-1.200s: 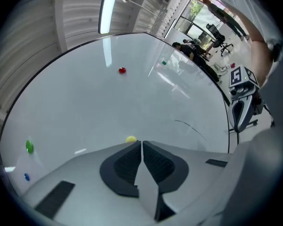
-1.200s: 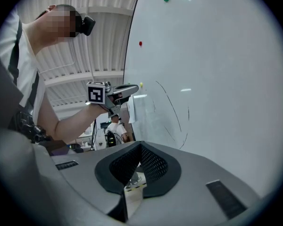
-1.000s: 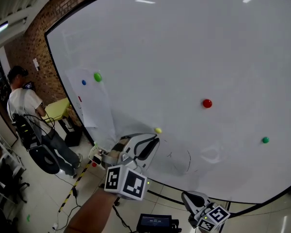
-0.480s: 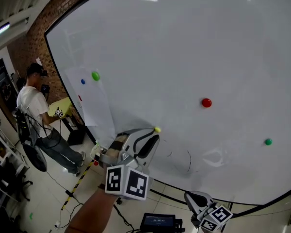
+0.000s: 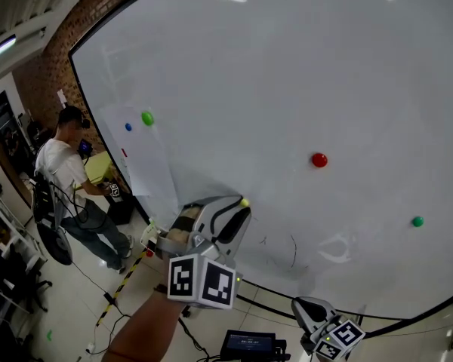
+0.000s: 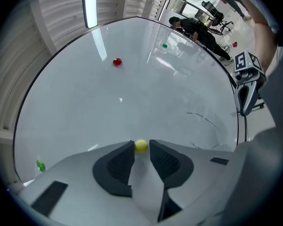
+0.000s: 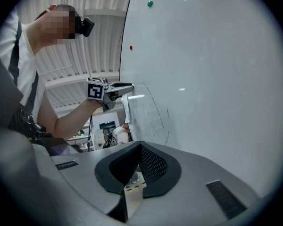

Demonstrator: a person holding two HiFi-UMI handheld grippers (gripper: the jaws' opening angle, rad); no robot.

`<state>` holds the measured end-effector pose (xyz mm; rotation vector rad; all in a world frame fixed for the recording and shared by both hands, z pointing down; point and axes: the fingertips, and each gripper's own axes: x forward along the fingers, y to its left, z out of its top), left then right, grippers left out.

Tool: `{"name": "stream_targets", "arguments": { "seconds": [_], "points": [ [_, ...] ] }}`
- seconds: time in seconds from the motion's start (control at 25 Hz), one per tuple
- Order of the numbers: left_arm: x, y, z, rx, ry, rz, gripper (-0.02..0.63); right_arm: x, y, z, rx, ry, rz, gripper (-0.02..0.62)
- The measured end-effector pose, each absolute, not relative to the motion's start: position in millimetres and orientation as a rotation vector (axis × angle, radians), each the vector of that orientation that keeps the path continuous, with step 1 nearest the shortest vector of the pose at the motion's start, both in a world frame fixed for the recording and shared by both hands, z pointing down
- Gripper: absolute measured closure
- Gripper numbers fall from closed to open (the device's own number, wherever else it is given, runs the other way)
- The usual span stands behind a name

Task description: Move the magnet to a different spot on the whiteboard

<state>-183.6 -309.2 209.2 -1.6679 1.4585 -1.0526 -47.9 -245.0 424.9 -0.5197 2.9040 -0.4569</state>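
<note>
Yellow magnet (image 6: 141, 146) sits on the whiteboard (image 5: 287, 74) in its lower left part, right at the tips of the left gripper (image 5: 244, 207). A paper sheet (image 5: 147, 164) lies on the board to the left of it, pinned at the top by a light green magnet (image 5: 147, 118) with a small blue one (image 5: 128, 127) beside that. Faint pen marks (image 5: 287, 247) curve below and to the right, and past them the board's lower edge (image 5: 347, 308) runs near. Up and to the right the board is bare white as far as the red magnet (image 5: 319, 159), which stands well apart. A dark green magnet (image 5: 417, 221) is farther off toward the right edge. The upper half of the board carries only ceiling-light glare.

The left gripper's jaws have just been opening and now stand apart, with the yellow magnet between their tips. In the left gripper view the magnet lies close against the left jaw, with a thin gap to the right one, so the pads do not press it from both sides.

The right gripper (image 7: 140, 146) hangs low under the board's lower edge, well apart from the magnet. Its jaws meet at the tips with nothing between them.

A person (image 5: 60, 164) stands on the floor at the far left, beside the brick wall (image 5: 53, 59).
</note>
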Motion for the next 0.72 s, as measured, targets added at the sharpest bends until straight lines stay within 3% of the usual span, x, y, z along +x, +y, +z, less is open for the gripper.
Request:
{"name": "stream_targets", "arguments": {
  "seconds": [0.36,0.72],
  "points": [
    [-185.8,-309.8,209.3,-1.583,1.448,-1.086,0.499,-46.4,-242.2,427.7,-0.560,2.891,-0.466,0.580],
    [-186.8,-300.2,205.4,-1.657,1.515,-0.934,0.505,-36.1,-233.3,430.6,-0.607,2.897,-0.471,0.580]
  ]
}}
